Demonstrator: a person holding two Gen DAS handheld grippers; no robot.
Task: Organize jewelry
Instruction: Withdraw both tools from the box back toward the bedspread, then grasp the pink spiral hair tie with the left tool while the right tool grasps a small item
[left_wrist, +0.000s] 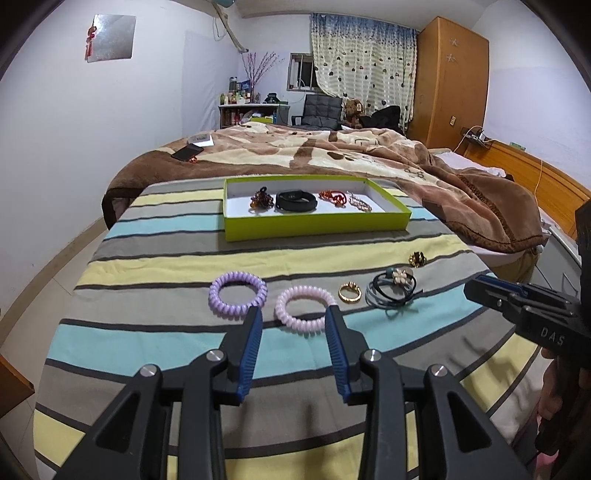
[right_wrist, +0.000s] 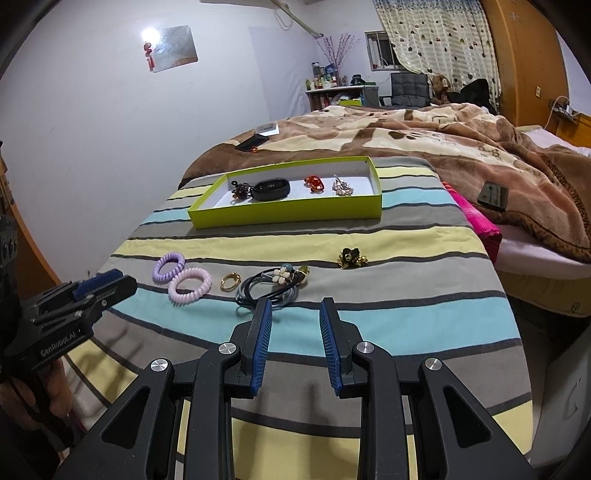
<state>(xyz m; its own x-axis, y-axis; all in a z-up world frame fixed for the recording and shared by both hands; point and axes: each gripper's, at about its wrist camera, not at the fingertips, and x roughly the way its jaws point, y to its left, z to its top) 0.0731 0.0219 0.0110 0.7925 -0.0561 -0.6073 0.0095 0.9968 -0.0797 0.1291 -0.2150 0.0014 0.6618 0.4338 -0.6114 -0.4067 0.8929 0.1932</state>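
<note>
The green box (left_wrist: 317, 225) sits at the far end of the striped surface (left_wrist: 166, 343) and already holds 4 pieces: a dark beaded hair tie (left_wrist: 261, 199), a black fitness band (left_wrist: 296, 201), an orange-red piece (left_wrist: 332, 196) and a pale chain (left_wrist: 360, 202), laid in a row so each stays separate. Nearer, 5 items wait loose on the cloth: a purple coil hair tie (left_wrist: 237, 292), a pink coil hair tie (left_wrist: 306, 308), a gold ring (left_wrist: 350, 291), a bundle of flower hair ties (right_wrist: 271, 286) and a gold-and-black ornament (right_wrist: 351, 257). The left gripper (left_wrist: 293, 321) hangs with jaws wide and empty around the near edge of the pink coil, probably lining up a grasp. The right gripper (right_wrist: 295, 314) also holds nothing, jaws wide, just short of the flower bundle.
</note>
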